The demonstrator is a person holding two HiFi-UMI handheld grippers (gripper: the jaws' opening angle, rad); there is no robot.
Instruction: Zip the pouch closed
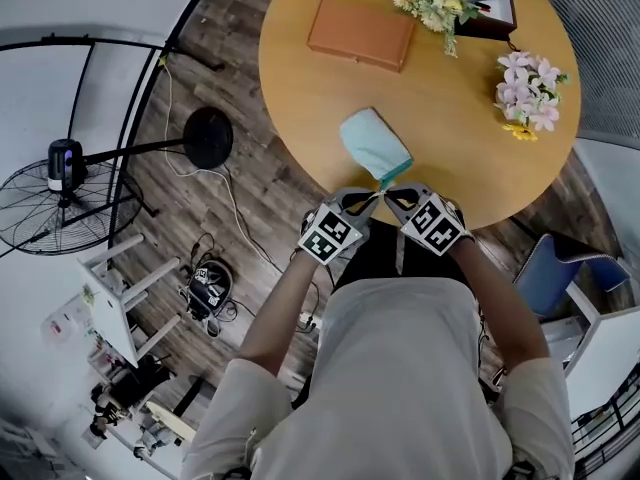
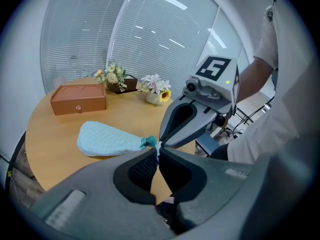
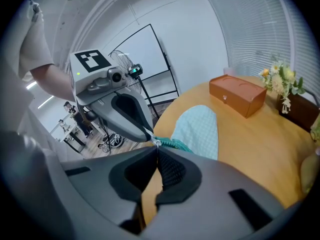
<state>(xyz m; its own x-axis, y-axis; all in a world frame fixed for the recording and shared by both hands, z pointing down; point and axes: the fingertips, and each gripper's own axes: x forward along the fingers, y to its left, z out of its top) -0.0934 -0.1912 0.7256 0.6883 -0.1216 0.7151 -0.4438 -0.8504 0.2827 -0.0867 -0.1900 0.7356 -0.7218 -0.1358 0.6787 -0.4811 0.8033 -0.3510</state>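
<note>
At the near edge of a round wooden bench (image 1: 440, 118) lies a pale blue pouch (image 1: 373, 143), its teal zip end (image 2: 148, 142) pointing over the rim toward the person. The left gripper (image 2: 158, 150) has its jaws clenched on that end. The right gripper (image 3: 156, 150), jaws pressed together, meets it tip to tip; whether it pinches the zip is unclear.

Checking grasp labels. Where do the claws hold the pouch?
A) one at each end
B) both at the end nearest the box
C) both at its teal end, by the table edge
C: left claw and right claw meet tip to tip, shut on the teal end of the pouch.
</note>
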